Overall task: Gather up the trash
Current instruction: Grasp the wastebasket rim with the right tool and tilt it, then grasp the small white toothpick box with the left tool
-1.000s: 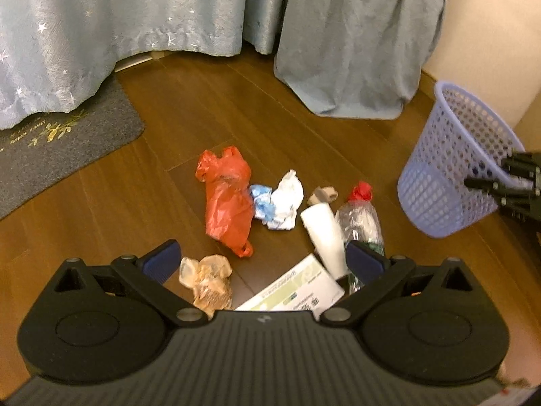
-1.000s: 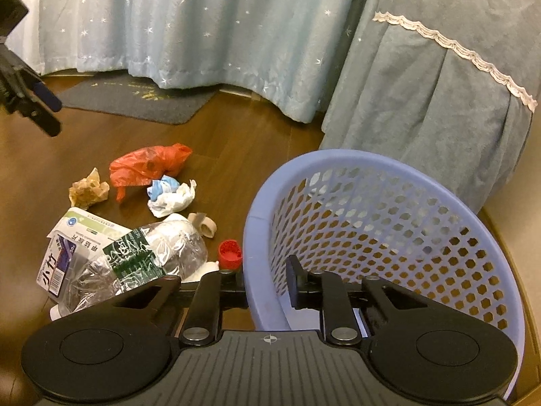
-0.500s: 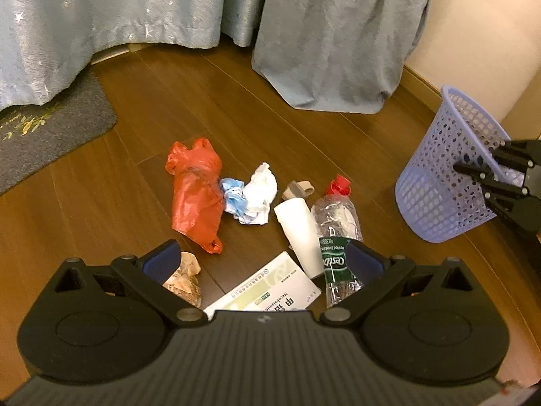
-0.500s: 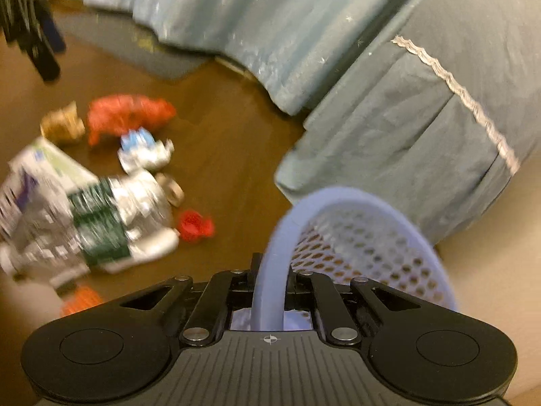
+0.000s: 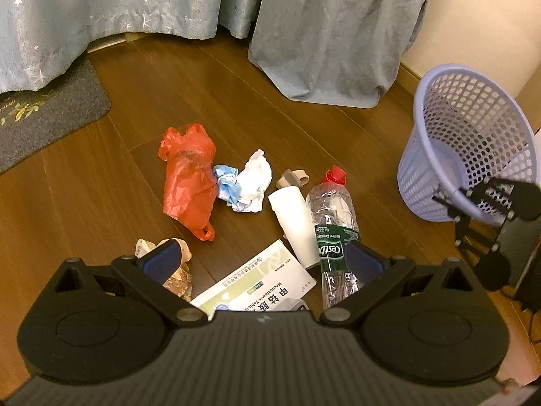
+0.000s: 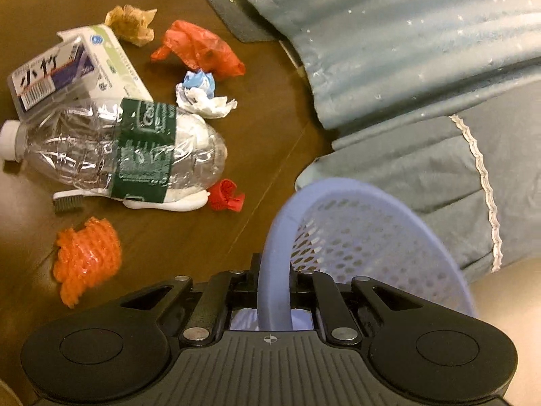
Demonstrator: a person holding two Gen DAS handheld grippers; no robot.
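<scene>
The right gripper had just squeezed shut and was pinching the rim of the purple basket, which leaned over on the wood floor. The left gripper hung above the trash with its blue fingers spread wide and nothing between them. Below it lay a white medicine box, a squashed clear bottle with a green label, and a brown crumpled paper. A red bag and a white tissue wad lay a little farther off. The basket sat to the right of the trash, near the blue curtain.
</scene>
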